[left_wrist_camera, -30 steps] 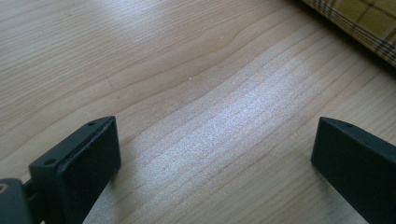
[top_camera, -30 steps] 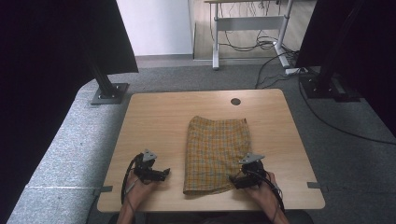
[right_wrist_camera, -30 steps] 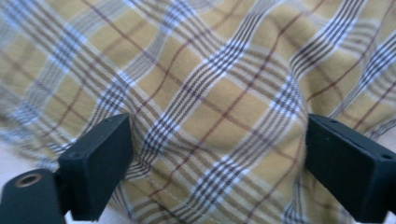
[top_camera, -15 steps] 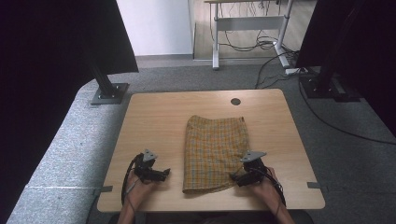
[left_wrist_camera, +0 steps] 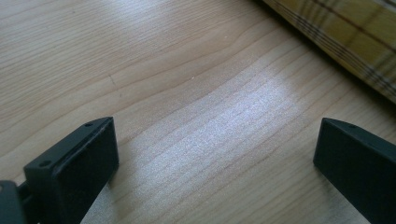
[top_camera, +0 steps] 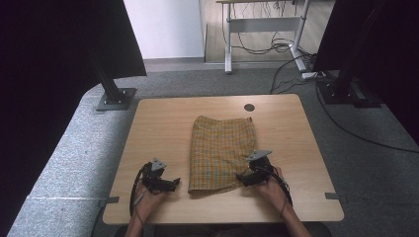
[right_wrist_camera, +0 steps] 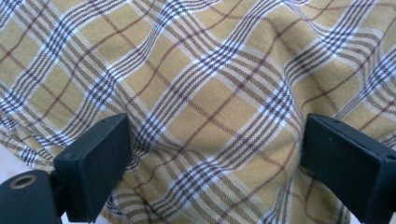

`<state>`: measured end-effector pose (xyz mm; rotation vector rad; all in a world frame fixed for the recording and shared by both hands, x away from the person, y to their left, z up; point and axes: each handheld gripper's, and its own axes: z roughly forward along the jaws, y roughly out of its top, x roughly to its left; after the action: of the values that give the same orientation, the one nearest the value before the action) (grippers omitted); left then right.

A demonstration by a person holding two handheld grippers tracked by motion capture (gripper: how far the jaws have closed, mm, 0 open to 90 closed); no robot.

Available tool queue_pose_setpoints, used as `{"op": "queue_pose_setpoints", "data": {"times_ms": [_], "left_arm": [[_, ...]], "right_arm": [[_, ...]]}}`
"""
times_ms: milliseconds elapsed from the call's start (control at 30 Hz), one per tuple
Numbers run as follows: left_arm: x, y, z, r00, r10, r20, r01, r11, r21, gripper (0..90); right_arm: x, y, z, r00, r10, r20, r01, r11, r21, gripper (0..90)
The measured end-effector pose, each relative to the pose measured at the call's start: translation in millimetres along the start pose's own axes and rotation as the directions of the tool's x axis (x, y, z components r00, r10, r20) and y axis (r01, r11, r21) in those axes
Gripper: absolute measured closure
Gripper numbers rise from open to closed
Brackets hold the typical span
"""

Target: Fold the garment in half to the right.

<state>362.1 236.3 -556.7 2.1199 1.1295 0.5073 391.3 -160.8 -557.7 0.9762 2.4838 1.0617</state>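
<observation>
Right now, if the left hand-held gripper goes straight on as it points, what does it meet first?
Probably the yellow plaid folded cloth: the left hand-held gripper, jaws open over bare wooden table, points toward its edge. Depth unclear.

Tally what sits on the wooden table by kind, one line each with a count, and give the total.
Plaid cloth: 1, yellow checked, folded flat at the table's middle.
Handheld grippers: 2, the left gripper on bare wood, the right gripper at the cloth's edge, both with jaws apart.
Total: 3
</observation>
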Motion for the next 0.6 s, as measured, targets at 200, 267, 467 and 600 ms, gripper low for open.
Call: {"op": "queue_pose_setpoints", "data": {"times_ms": [200, 267, 467, 600], "left_arm": [[0.0, 0.0, -0.1, 1.0000, 0.000, 0.000, 0.000, 1.0000, 0.000, 0.0], [0.0, 0.0, -0.1, 1.0000, 0.000, 0.000, 0.000, 1.0000, 0.001, 0.0], [0.0, -0.1, -0.2, 1.0000, 0.000, -0.001, 0.000, 1.0000, 0.001, 0.0], [0.1, -0.1, -0.3, 1.0000, -0.001, -0.002, 0.001, 1.0000, 0.001, 0.0]], "right_arm": [[-7.1, 12.7, 11.9, 0.9999, -0.008, -0.006, 0.008, 1.000, 0.005, 7.6], [-10.6, 16.7, 16.0, 0.9998, -0.016, -0.012, 0.016, 1.000, 0.002, 7.6], [-19.1, 26.5, 25.9, 0.9991, -0.031, -0.029, 0.031, 1.000, -0.002, 7.6], [-20.9, 27.1, 27.0, 0.9988, -0.035, -0.035, 0.035, 0.999, -0.013, 7.5]]}}
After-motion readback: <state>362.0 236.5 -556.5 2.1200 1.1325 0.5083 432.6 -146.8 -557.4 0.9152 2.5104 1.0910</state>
